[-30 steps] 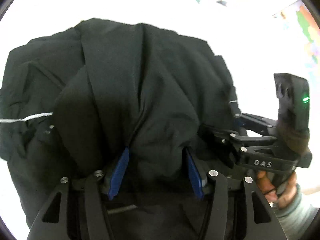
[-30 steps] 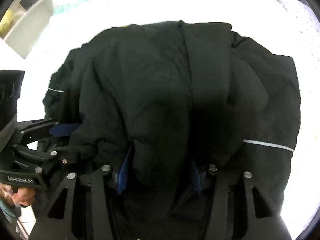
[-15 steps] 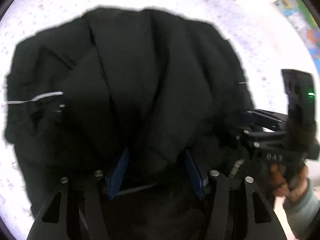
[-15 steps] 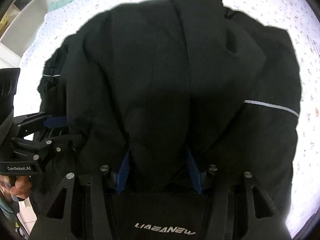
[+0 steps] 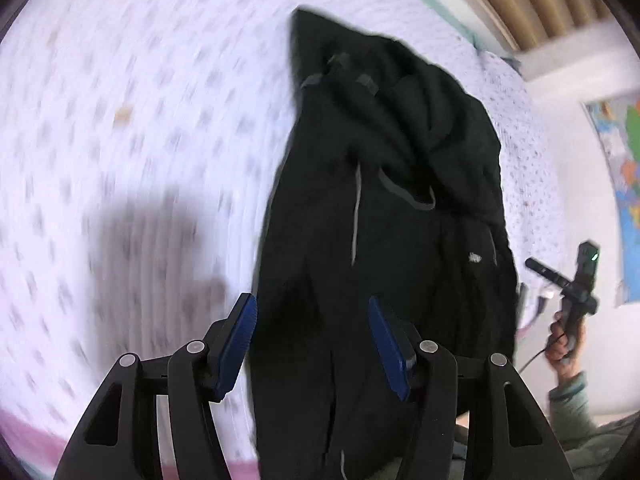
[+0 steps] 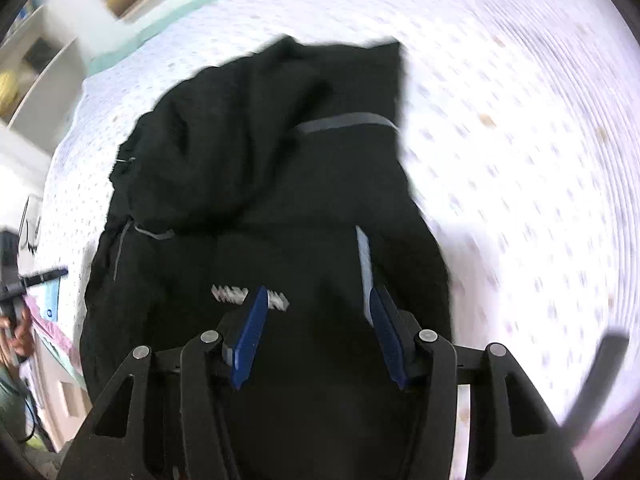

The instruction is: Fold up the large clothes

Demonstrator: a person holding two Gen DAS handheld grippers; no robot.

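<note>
A large black jacket (image 5: 384,216) with thin grey stripes lies bunched lengthwise on a white dotted bed sheet (image 5: 140,120); it also shows in the right wrist view (image 6: 264,184). My left gripper (image 5: 312,340) is open and empty, pulled back above the jacket's near end. My right gripper (image 6: 316,332) is open and empty too, above the jacket's near part by a small white logo (image 6: 248,296). The right gripper shows far right in the left wrist view (image 5: 576,288), clear of the jacket. Both views are motion-blurred.
The bed sheet spreads wide left of the jacket in the left wrist view and right of it in the right wrist view (image 6: 520,160). A headboard (image 5: 520,0) and a wall map (image 5: 624,184) stand beyond. Shelves (image 6: 28,76) stand at the left.
Both grippers have let go of the jacket and pulled back and apart. The jacket, held bunched in both before, now lies on the bed.
</note>
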